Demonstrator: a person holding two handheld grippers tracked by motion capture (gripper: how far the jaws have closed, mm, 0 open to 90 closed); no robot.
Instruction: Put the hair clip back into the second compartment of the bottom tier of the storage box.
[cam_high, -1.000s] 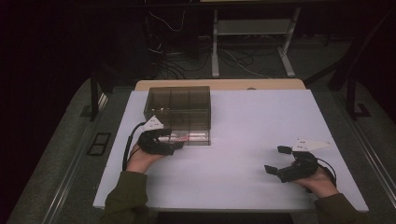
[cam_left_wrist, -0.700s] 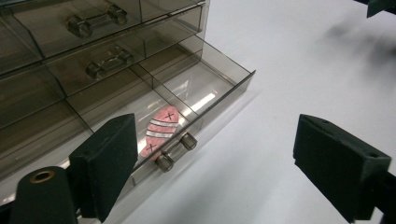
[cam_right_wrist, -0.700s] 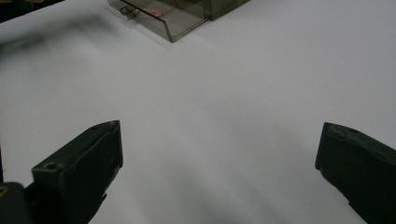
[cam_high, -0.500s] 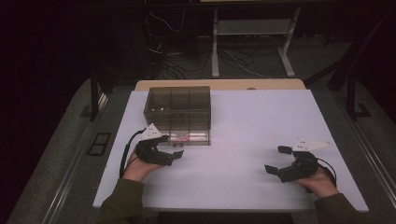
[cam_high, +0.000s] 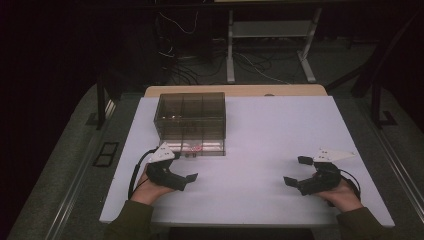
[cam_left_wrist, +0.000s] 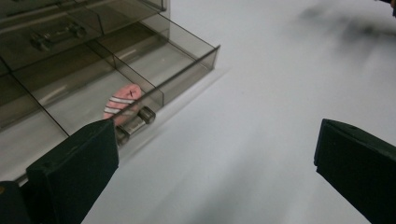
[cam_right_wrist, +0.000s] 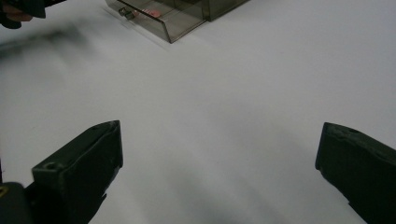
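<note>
The left tool (cam_high: 186, 176) has backed off the drawer (cam_left_wrist: 135, 88) toward the lower left, released and empty; the right tool (cam_high: 298, 172) rests released, lower right. The drawer stands ajar, a pink striped item (cam_left_wrist: 122, 102) inside, so the pull looks finished.

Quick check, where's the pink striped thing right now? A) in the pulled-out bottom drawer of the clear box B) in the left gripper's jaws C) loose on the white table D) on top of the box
A: the pink striped item lies inside the pulled-out drawer behind its handle, while the left gripper has its jaws wide apart with nothing between them.
</note>
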